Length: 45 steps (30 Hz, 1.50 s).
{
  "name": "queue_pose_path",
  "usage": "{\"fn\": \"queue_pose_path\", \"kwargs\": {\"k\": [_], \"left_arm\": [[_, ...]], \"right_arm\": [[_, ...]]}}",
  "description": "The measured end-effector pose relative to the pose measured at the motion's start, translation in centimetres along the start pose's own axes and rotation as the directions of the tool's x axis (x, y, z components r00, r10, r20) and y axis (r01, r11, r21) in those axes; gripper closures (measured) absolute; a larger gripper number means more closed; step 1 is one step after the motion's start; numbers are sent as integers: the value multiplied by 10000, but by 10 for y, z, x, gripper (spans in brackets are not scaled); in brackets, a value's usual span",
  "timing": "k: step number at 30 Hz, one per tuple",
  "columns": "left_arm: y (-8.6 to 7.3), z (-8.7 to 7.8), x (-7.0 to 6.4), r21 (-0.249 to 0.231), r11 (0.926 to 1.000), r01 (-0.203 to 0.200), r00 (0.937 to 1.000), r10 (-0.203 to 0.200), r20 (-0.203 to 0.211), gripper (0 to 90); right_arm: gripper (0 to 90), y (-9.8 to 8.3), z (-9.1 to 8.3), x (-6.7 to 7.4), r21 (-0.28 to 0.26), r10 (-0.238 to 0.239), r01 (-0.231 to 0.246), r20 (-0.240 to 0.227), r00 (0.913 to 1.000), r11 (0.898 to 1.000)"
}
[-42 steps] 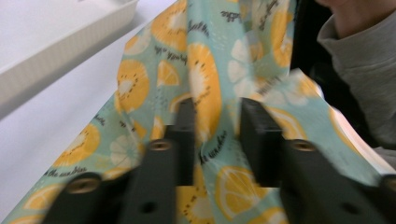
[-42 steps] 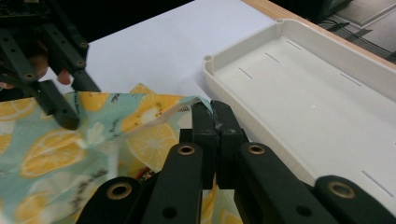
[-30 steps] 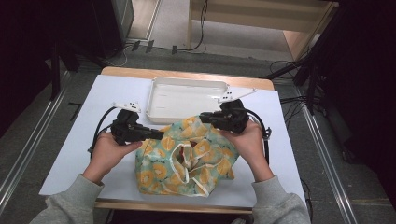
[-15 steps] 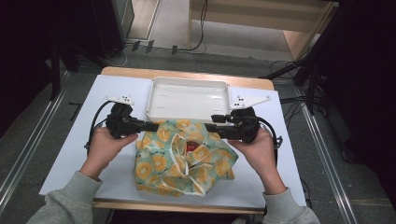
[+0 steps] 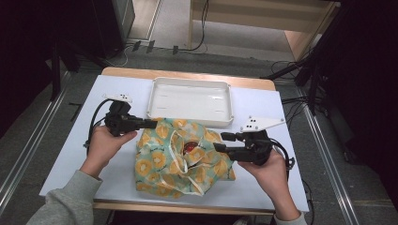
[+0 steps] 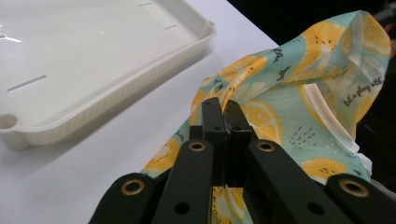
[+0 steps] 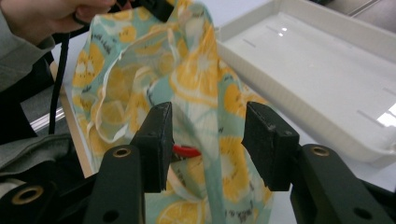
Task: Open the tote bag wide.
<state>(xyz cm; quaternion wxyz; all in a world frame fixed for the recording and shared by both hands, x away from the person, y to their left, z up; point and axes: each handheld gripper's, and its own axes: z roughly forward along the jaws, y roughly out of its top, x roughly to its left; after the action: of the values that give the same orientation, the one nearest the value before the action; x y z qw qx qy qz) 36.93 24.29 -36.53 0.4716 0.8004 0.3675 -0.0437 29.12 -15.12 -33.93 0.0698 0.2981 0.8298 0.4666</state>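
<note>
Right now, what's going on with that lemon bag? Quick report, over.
Left gripper shut on lemon-print bag. Right gripper open, jaws just opened, cloth loose between them. Bag mouth gaping, something red inside. White tray behind, not blocking.

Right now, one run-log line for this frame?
left gripper: shut on bag edge | right gripper: just opened, off bag | red item inside bag | tray: empty

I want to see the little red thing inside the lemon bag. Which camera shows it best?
The high view: it looks down into the open lemon bag at the red thing. The right gripper view shows a red sliver beside a jaw. In the left gripper view, cloth covers it.
</note>
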Motion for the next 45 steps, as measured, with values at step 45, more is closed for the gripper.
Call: {"fn": "queue_pose_path", "kwargs": {"k": [45], "left_arm": [[-27, 19, 35, 931, 9957, 21, 10000, -19, -22, 760]], "right_arm": [[783, -49, 48, -75, 1028, 1481, -1520, 446, 9880, 9830]]}}
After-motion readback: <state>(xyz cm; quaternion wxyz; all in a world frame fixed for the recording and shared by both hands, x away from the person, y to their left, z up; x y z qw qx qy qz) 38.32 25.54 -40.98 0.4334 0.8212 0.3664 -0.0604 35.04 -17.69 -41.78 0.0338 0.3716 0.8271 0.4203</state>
